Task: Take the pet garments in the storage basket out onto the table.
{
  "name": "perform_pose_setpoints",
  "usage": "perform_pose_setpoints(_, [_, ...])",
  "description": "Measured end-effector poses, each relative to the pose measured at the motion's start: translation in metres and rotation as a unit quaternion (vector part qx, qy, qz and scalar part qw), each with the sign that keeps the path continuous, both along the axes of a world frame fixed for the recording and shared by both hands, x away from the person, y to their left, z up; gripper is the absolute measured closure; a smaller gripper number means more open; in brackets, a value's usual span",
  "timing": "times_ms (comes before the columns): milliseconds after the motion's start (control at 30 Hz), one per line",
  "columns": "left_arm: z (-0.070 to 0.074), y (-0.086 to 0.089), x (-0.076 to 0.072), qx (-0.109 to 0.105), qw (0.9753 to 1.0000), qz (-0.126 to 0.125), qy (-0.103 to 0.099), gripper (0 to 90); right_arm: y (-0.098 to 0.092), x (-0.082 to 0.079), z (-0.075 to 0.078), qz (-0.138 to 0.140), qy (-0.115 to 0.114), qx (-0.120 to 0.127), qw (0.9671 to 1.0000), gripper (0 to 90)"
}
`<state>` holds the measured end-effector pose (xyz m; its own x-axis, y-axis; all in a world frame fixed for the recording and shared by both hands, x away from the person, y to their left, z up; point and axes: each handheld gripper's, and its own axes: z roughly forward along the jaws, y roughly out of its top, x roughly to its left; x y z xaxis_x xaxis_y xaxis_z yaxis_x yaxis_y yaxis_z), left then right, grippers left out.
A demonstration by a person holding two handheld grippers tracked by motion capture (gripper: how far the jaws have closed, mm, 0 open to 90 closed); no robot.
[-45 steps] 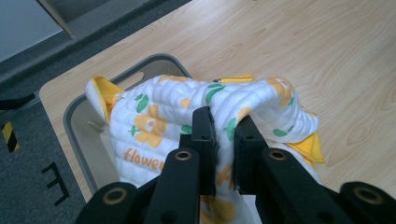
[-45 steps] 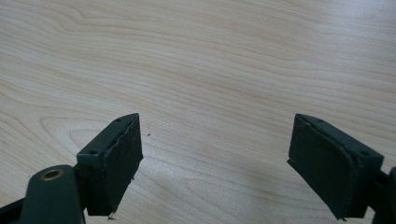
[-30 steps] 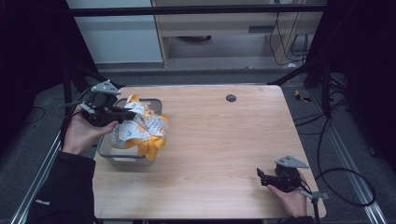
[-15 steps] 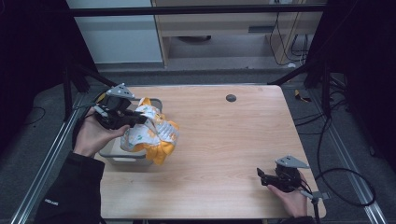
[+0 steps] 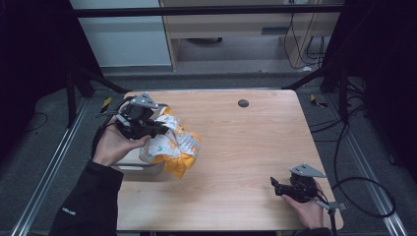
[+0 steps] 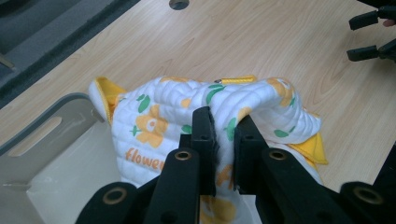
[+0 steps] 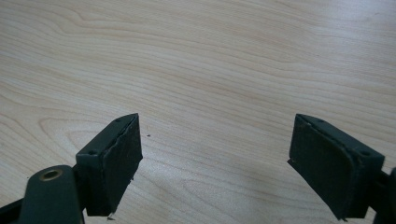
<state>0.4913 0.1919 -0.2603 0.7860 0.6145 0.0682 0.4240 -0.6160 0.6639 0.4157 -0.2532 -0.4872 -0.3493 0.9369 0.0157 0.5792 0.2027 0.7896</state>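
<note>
A: Item one?

B: Quilted cloth (image 6: 154, 116), white, orange flowers and green leaves, yellow lining. Hangs at the table's left side, partly over a grey bin (image 5: 140, 166), its lower folds spilling toward the right of it.

A: Handling?

B: Judged soft, light, limp; it will sag and drape. Best taken at a bunched fold or hem, not a single flat layer.

A: Holder?

B: Left gripper (image 6: 223, 140), jaws nearly together, pinching a fold at the cloth's top.

A: Other tool?

B: Right gripper (image 5: 281, 186), near right corner, well apart from the cloth; jaws spread wide over bare wooden table (image 7: 210, 56), holding nothing.

A: Anything else?

B: Small dark round mark (image 5: 243, 103), far side.
</note>
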Motion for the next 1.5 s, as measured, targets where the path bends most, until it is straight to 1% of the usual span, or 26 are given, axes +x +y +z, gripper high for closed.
perform_pose_setpoints(100, [-0.004,-0.008,0.001,0.003,1.0,-0.009,0.003,81.8,-0.001,0.0,0.0,-0.001,-0.002,-0.003,1.0,16.8])
perform_pose_setpoints(333, [-0.01,-0.018,0.003,0.008,0.9998,-0.018,0.006,81.8,-0.001,0.0,0.0,-0.002,-0.006,-0.005,1.0,16.6])
perform_pose_setpoints(467, [-0.017,-0.028,0.004,0.012,0.9995,-0.026,0.009,81.8,-0.001,0.001,0.0,-0.003,-0.005,-0.006,1.0,16.4])
perform_pose_setpoints(500, [-0.017,-0.028,0.004,0.012,0.9995,-0.026,0.009,81.8,-0.001,0.001,0.0,-0.003,-0.004,-0.006,1.0,16.3])
perform_pose_setpoints(733, [-0.025,-0.043,0.005,0.012,0.9991,-0.039,0.014,81.8,-0.001,0.0,0.0,-0.003,-0.005,-0.006,1.0,16.3])
perform_pose_setpoints(767, [-0.027,-0.046,0.006,0.016,0.9989,-0.042,0.015,81.8,-0.001,0.0,0.0,-0.003,-0.006,-0.006,1.0,16.3])
perform_pose_setpoints(800, [-0.027,-0.046,0.006,0.016,0.9989,-0.042,0.015,81.7,-0.001,0.0,0.0,-0.003,-0.006,-0.006,1.0,16.3])
perform_pose_setpoints(867, [-0.032,-0.052,0.006,0.021,0.9986,-0.045,0.017,81.8,-0.001,0.0,0.0,-0.004,-0.006,-0.007,0.9999,16.3])
perform_pose_setpoints(900, [-0.032,-0.052,0.006,0.021,0.9986,-0.045,0.017,81.8,-0.001,0.0,0.0,-0.004,-0.006,-0.007,0.9999,16.3])
perform_pose_setpoints(1000, [-0.039,-0.059,0.008,0.025,0.9982,-0.051,0.02,81.8,-0.001,0.001,0.0,-0.005,-0.007,-0.007,0.9999,16.2])
perform_pose_setpoints(1100, [-0.042,-0.062,0.008,0.025,0.998,-0.055,0.022,81.8,-0.001,0.001,0.0,-0.005,-0.007,-0.007,0.9999,16.2])
perform_pose_setpoints(1233, [-0.051,-0.072,0.01,0.026,0.9975,-0.061,0.025,81.8,-0.001,0.001,0.0,-0.005,-0.008,-0.009,0.9999,16.0])
perform_pose_setpoints(1500, [-0.064,-0.086,0.012,0.024,0.9968,-0.07,0.031,81.8,-0.001,0.001,-0.001,-0.006,-0.008,-0.009,0.9999,15.9])
